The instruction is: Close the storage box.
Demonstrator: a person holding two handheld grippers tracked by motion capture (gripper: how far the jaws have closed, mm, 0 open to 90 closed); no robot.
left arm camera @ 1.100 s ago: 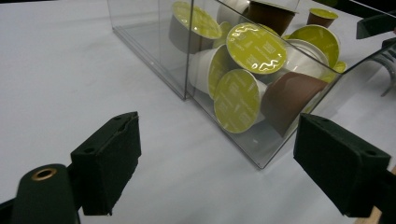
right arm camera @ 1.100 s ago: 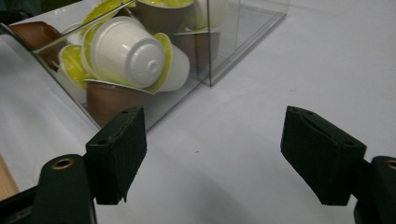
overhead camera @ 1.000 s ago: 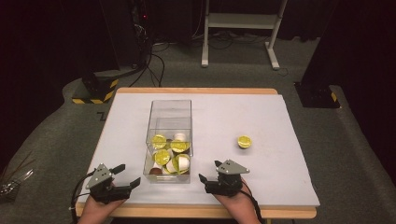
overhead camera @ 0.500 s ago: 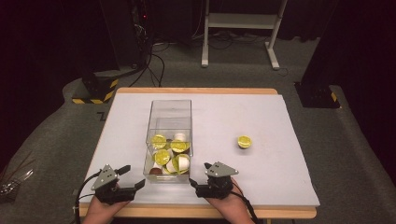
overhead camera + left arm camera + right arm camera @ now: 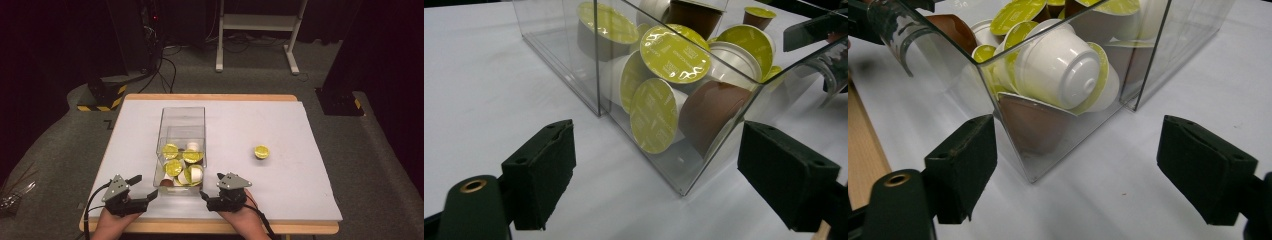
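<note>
A clear plastic box (image 5: 182, 117) stands left of the table's middle. Several coffee capsules (image 5: 181, 162) with yellow-green lids and white or brown bodies are piled in its near end. One more capsule (image 5: 261, 151) lies alone on the white cover to the right. My left gripper (image 5: 145, 186) rests open at the box's near left corner and my right gripper (image 5: 211, 186) rests open at its near right corner. In the left gripper view the box (image 5: 559, 40) puts a corner between the open jaws, capsules (image 5: 674, 52) behind the wall. The right gripper view has the other corner of the box (image 5: 1193, 30) between the jaws, with a white capsule (image 5: 1058, 67) inside.
The table's white cover (image 5: 300, 125) ends at a wooden front edge (image 5: 200, 227) just behind my hands. On the floor beyond stand a black-and-yellow base (image 5: 102, 95), a white frame (image 5: 255, 30) and a dark base (image 5: 340, 102) at the right.
The right gripper has shifted left toward the box's near corner. The left gripper has edged slightly right and nearer the box. Both stay open; box and capsules have not moved.
</note>
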